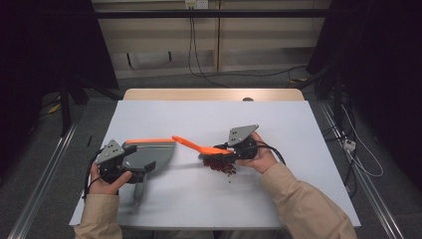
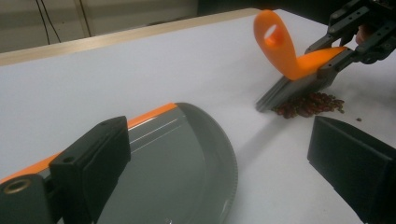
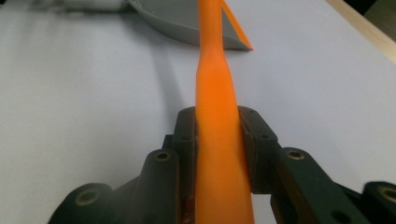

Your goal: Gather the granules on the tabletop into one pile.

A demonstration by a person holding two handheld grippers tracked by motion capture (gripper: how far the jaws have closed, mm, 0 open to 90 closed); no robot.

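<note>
In the high view, the left gripper sits at the lower left of the white table, carried by the person's left hand, with its grey three-cornered plate on top. It has hold of the grey dustpan, which has an orange strip along its far edge and lies flat on the table, mouth turned toward the middle of the frame. In the left gripper view the two black jaws stand wide apart at the lower left and lower right, with the dustpan between them; whether the pads actually press on it cannot be told from here. Moving to the centre of the high view, the orange brush slants from its handle tip, near the dustpan's right corner, down to its dark bristles. Under and just right of the bristles lies a small heap of red-brown beans, a few strays scattered beside it, a little apart from the dustpan's mouth. Right of centre, the right gripper, in the person's right hand, is clamped on the brush. In the right gripper view both jaws are drawn in tight against the orange handle, which runs straight up the frame toward the dustpan at the top.
</note>
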